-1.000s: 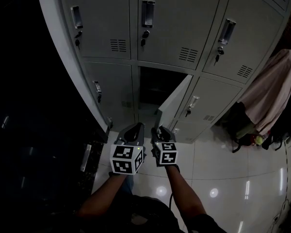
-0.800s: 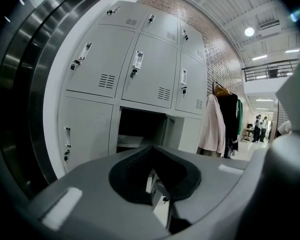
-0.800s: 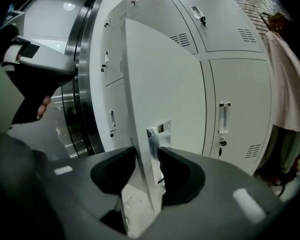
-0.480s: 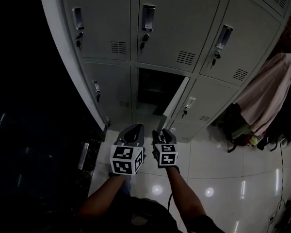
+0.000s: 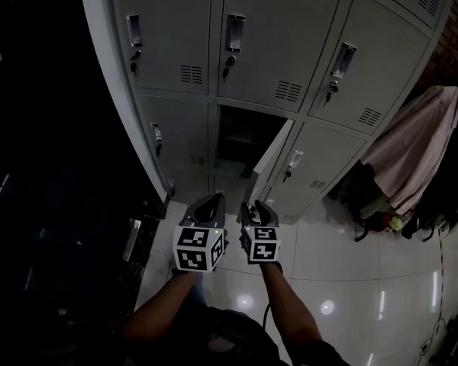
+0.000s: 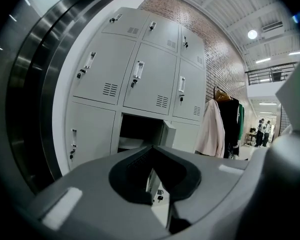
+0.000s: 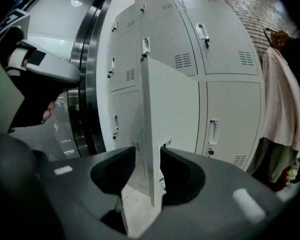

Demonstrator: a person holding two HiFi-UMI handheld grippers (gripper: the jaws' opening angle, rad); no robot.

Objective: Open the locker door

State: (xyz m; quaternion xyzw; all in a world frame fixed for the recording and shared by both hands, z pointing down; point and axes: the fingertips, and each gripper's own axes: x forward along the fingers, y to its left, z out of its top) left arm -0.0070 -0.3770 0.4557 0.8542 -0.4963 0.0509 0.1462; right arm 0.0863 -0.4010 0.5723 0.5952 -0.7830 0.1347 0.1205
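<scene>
Locker door (image 5: 273, 158) stands swung well out from the open compartment (image 5: 240, 139). It is hinged on that compartment's right side, with its free edge turned toward the person. The right gripper (image 5: 256, 207) is closed on that free edge. In the right gripper view the thin metal panel runs up between the two jaws, one jaw against each face. Pinching the edge makes sense, I judge, because it is the part farthest from the hinge, so a light pull swings the whole panel.

The left gripper (image 5: 208, 202) hangs in front of the compartment, just beside the right one. Its jaws are drawn together on nothing, and it looks to be held idle and clear of the door's swing.

The task seems nearly done, since the compartment's dark inside is plainly exposed. A pale coat (image 5: 412, 151) hangs well to the right of the compartment, apparently outside the door's arc.
</scene>
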